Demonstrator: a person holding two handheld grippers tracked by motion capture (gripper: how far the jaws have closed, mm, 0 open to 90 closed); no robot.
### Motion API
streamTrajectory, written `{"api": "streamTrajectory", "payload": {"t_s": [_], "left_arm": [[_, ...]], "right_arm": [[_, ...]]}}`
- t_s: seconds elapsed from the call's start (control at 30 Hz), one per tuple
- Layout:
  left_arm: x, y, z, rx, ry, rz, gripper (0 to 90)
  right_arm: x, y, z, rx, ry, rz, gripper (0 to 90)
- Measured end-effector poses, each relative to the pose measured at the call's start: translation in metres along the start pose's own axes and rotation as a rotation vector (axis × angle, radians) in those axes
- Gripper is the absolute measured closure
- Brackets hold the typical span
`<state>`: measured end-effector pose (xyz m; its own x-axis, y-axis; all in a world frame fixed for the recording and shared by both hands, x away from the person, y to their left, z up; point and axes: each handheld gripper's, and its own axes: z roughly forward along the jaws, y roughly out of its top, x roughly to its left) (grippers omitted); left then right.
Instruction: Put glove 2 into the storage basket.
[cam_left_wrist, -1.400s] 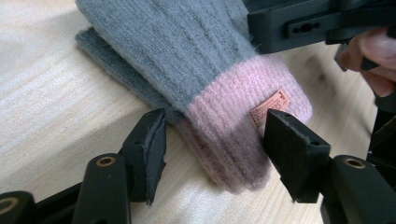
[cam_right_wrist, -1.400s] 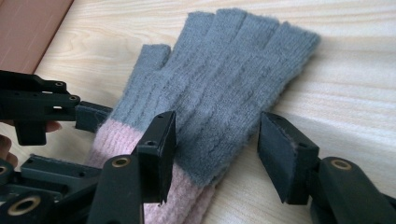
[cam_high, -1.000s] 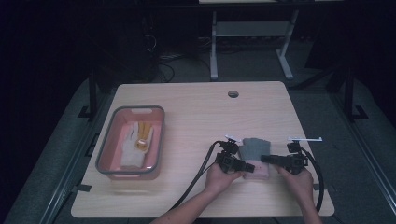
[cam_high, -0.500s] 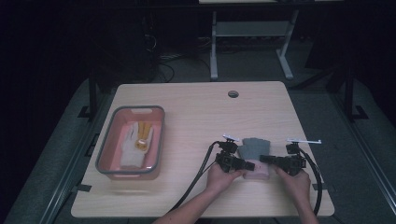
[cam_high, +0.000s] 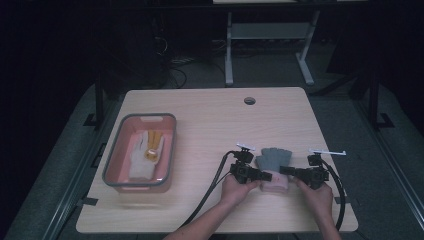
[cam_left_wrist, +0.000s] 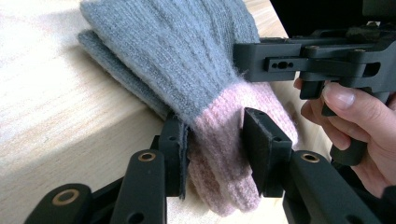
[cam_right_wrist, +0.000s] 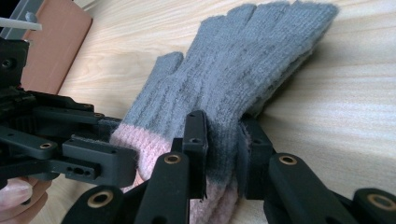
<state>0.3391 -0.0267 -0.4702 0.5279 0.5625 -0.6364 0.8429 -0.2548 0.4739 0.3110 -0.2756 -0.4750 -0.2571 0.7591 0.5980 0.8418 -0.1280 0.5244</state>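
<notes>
A pair of grey knit gloves (cam_high: 273, 159) with pink cuffs lies stacked on the wooden table (cam_high: 210, 120), near its front right. My left gripper (cam_high: 267, 176) comes in from the left. Its jaws have just been closing, and its pads now press the pink cuff (cam_left_wrist: 219, 154) between them. My right gripper (cam_high: 282, 170) comes in from the right. Its jaws have also just been closing, and they now pinch the gloves (cam_right_wrist: 233, 60) where grey meets pink. A hand holds each gripper, and both grippers point at each other across the cuffs.
A pink, grey-rimmed tray (cam_high: 112, 165) stands at the table's left, holding a white glove (cam_high: 139, 161) with a yellow part (cam_high: 153, 145). A round hole (cam_high: 249, 100) sits near the far edge. Black cables (cam_high: 212, 185) trail from both grippers toward the front edge.
Both pairs of jaws have narrowed onto the gloves' cuffs. The hands and the gloves have stayed where they were.
</notes>
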Motion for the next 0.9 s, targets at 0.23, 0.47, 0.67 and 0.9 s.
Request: {"api": "streamTrajectory", "payload": {"t_s": [0.23,0.47,0.67,0.9], "left_arm": [[0.001,0.000,-0.002,-0.008,-0.013,0.009,64.2],[0.001,0.000,-0.004,-0.005,-0.015,0.019,65.9],[0.001,0.000,-0.009,-0.010,-0.022,0.023,66.1],[0.001,0.001,-0.016,-0.016,-0.031,0.026,66.5]], "right_arm": [[-0.002,0.000,-0.004,-0.005,0.038,0.015,77.1],[0.001,0.000,-0.007,-0.020,0.055,0.008,77.4],[0.003,-0.001,-0.008,-0.029,0.070,0.015,77.7],[0.009,0.001,-0.009,-0.042,0.088,0.003,77.7]]}}
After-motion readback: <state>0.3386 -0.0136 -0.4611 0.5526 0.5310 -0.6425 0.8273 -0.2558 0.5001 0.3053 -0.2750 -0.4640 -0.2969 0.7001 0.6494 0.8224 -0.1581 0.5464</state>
